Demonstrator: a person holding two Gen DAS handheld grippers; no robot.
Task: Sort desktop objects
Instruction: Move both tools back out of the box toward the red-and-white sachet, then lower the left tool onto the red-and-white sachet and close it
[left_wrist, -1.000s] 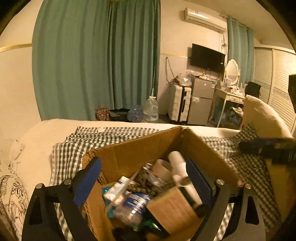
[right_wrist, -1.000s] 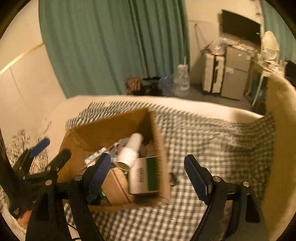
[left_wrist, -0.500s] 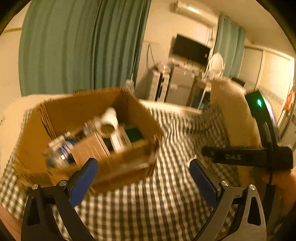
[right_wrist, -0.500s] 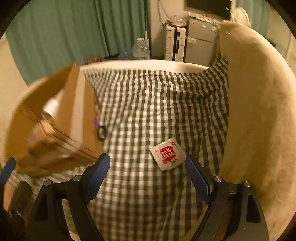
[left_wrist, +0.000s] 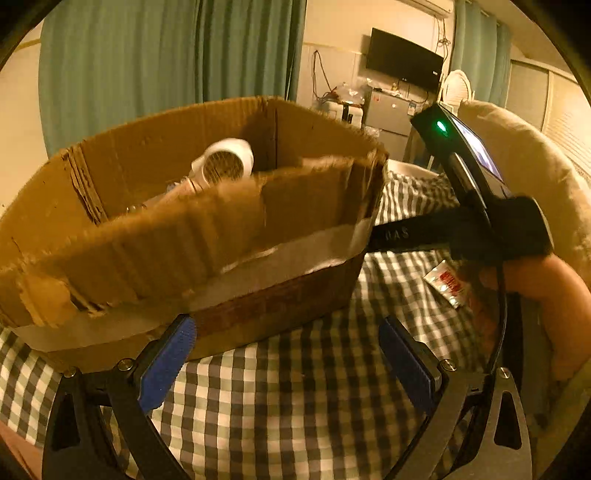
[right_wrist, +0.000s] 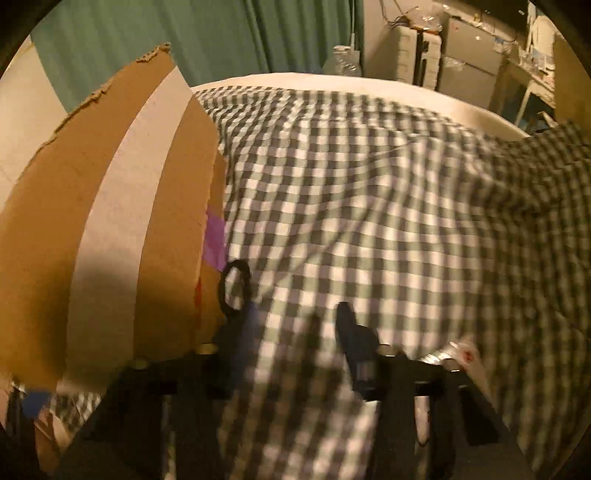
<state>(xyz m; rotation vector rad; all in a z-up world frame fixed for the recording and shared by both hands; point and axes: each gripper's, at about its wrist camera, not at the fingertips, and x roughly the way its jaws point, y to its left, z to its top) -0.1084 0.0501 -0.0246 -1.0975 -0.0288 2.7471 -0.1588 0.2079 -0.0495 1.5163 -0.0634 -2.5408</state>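
Note:
A cardboard box with a pale tape band stands on the checked cloth. Inside it I see a white cylinder and other half-hidden items. My left gripper is open and empty just in front of the box. The right tool's body shows to its right, above a white-and-red sachet. In the right wrist view the box wall fills the left side. My right gripper is blurred, low over the cloth, its fingers apart with a narrower gap. A black ring lies beside the box. The sachet sits by the right finger.
A beige cushion rises at the right of the bed. Green curtains, a wall TV and a small fridge stand behind. The checked cloth spreads wide to the right of the box.
Both grippers dropped lower and closer to the cloth. The box now looms larger in both views. The right gripper's fingers have drawn closer together, and the sachet now lies at its right.

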